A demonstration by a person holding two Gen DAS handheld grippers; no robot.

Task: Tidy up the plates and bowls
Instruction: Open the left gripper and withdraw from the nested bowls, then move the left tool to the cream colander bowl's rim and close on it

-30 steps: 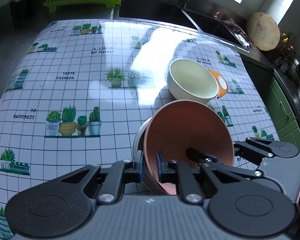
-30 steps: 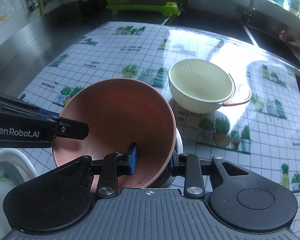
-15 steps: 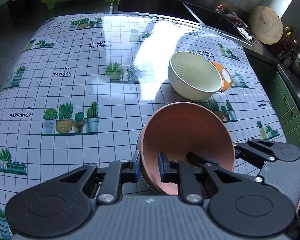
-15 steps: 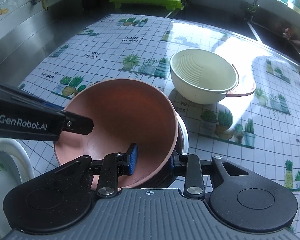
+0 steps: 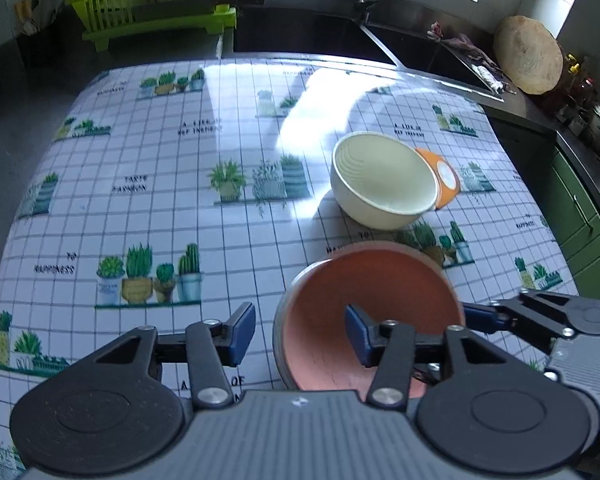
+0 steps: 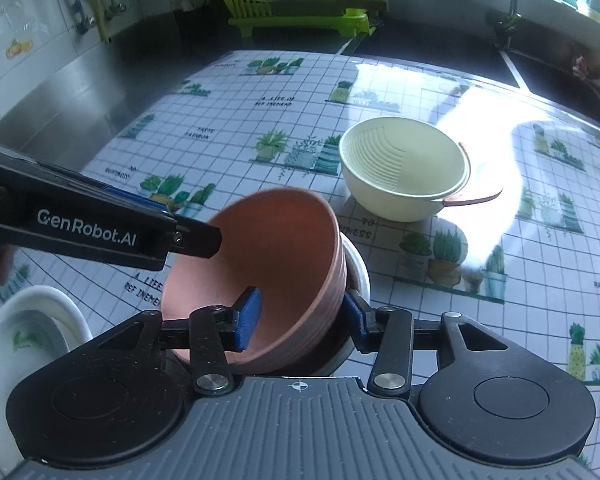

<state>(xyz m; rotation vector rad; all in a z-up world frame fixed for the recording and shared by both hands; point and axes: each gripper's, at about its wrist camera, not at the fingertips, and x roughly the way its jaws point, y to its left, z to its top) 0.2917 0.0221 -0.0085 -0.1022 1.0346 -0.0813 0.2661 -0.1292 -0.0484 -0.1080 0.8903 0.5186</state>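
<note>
Release step: terracotta ribbed bowl (image 6: 276, 276) sits nested in a white bowl (image 6: 358, 268) near the table's (image 5: 140, 208) front edge. Left gripper (image 5: 300, 334) and right gripper (image 6: 300, 314) have just been opening; their fingers straddle its rim without pressing. Next, probably withdraw both.

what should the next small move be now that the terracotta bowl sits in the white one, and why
Probably lift both hand-held grippers straight up and back, clear of the rim. The terracotta bowl rests nested in the white bowl. The left hand-held gripper and right hand-held gripper have just been opening; their pads straddle the rim without pressing it. Pulling sideways could catch the rim and tip the tilted bowl.
</note>
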